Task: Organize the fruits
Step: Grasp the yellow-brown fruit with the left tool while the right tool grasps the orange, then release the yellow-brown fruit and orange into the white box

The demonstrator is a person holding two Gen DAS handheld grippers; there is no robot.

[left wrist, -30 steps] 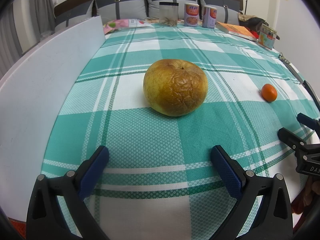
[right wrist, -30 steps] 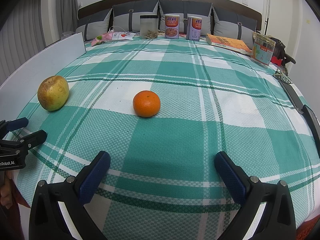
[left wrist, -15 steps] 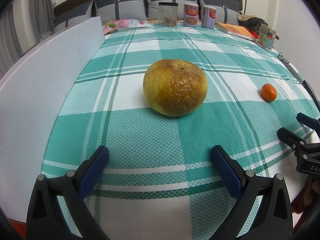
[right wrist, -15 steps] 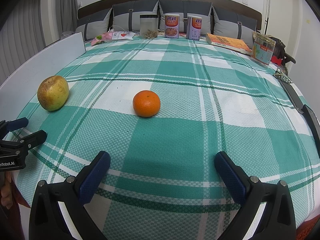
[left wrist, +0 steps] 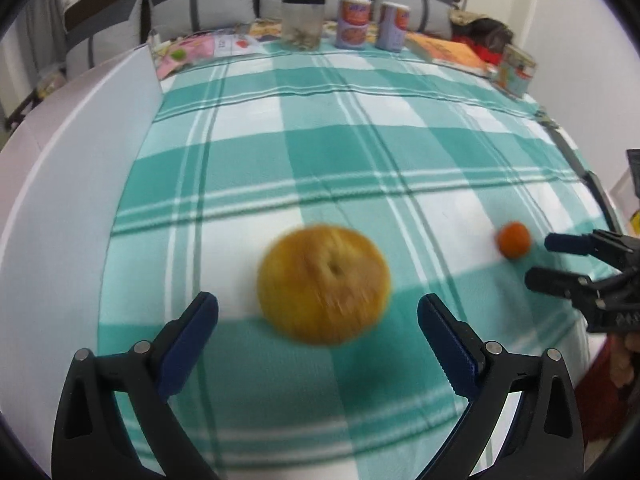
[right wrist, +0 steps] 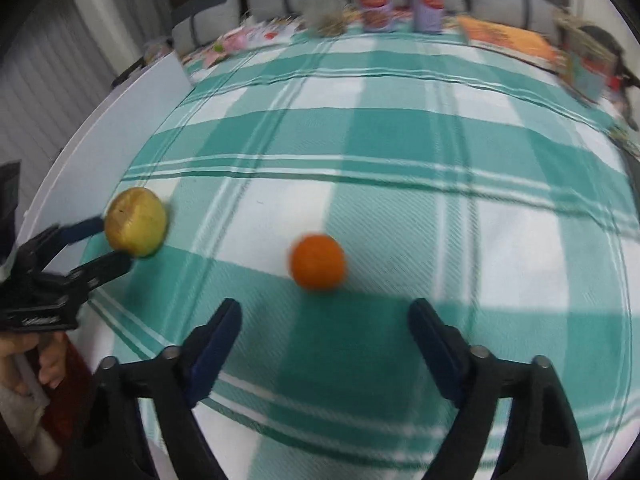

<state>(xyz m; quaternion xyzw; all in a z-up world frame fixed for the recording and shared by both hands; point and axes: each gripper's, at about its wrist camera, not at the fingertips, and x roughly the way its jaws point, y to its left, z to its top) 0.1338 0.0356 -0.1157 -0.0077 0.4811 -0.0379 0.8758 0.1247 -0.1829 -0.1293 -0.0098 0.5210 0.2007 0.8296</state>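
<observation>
A wrinkled yellow apple lies on the green-and-white checked cloth, close in front of my left gripper, which is open with the apple between and just beyond its fingertips. A small orange lies to the right on the cloth, just ahead of my open right gripper. The right wrist view shows the apple at the left with the left gripper around it. The left wrist view shows the orange beside the right gripper. Both views are blurred by motion.
A white board stands along the cloth's left edge. At the far end stand a glass jar, two cans, a book and a box, with grey cushions behind.
Both grippers have moved forward and tilted down. The apple now sits near the left fingertips and the orange near the right fingertips. Both stay open.
</observation>
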